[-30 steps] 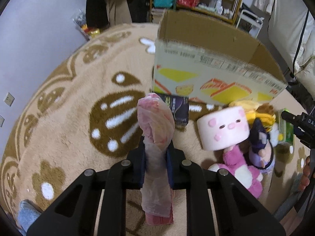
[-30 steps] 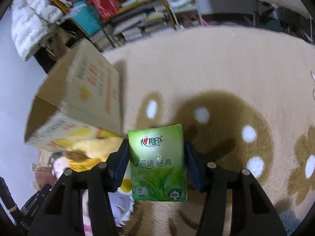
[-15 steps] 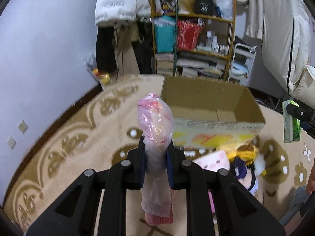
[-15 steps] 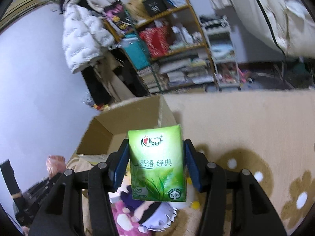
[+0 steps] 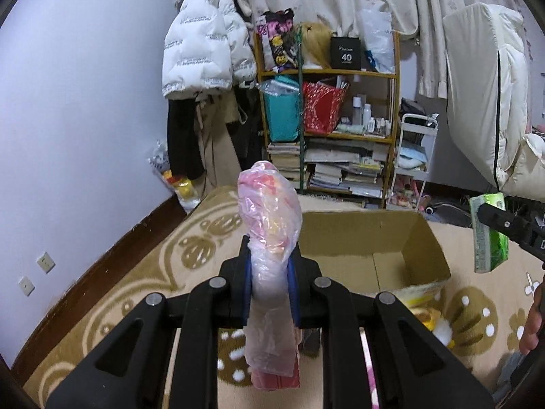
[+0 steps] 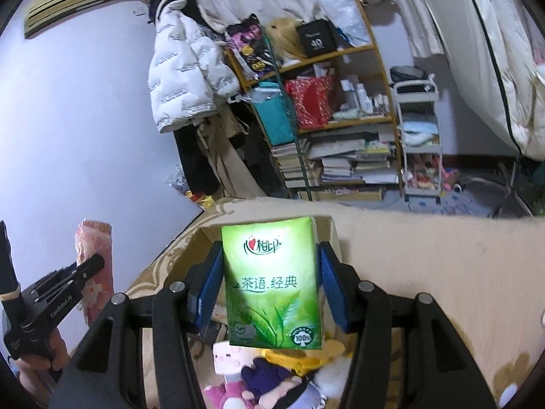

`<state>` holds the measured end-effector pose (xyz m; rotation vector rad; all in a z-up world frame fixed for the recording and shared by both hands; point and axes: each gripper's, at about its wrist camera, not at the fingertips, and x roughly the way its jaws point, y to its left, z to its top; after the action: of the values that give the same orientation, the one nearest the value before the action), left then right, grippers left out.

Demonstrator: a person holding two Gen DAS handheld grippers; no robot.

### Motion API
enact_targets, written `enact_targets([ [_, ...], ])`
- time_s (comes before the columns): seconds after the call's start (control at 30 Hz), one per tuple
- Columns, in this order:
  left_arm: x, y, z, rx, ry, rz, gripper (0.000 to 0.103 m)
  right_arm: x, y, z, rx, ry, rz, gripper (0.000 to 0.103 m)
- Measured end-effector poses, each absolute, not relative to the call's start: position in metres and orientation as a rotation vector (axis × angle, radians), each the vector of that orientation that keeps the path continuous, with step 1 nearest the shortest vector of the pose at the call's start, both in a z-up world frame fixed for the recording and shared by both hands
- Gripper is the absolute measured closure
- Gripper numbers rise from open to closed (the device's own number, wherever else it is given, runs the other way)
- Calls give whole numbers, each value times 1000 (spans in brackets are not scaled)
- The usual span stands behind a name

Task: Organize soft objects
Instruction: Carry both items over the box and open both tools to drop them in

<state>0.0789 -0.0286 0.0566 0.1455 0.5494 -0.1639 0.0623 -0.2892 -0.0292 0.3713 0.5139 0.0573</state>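
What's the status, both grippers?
Left gripper shut on pink packet. Right gripper shut on green tissue pack. Both raised near open box; nothing blocking.

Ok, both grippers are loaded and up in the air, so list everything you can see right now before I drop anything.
pink pack: 1, pink in clear plastic wrap, held in left gripper
tissue pack: 1, green, held in right gripper
cardboard box: 1, brown, open, on rug ahead
plush toys: several, pink, purple, yellow, piled on rug beside box
rug: 1, beige with brown pattern, floor
shelf: 1, wooden, cluttered, back wall
puffer jacket: 1, white, hanging left of shelf
left gripper: shut
right gripper: shut
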Motion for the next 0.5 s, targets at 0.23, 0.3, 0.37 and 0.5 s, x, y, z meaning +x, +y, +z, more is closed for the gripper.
enact_targets([
  [0.23,90,-41,59,144,517,-235,87,89,-273,-19,296,484,97,45],
  [0.3,93,-42,57,131,522,-249,87,96,-270,-20,285,480,106,45],
  [0.37,96,-45,53,134,527,-264,87,101,-265,-22,273,476,114,45],
  [0.5,104,-51,47,135,536,-280,87,109,-262,-27,259,475,123,45],
])
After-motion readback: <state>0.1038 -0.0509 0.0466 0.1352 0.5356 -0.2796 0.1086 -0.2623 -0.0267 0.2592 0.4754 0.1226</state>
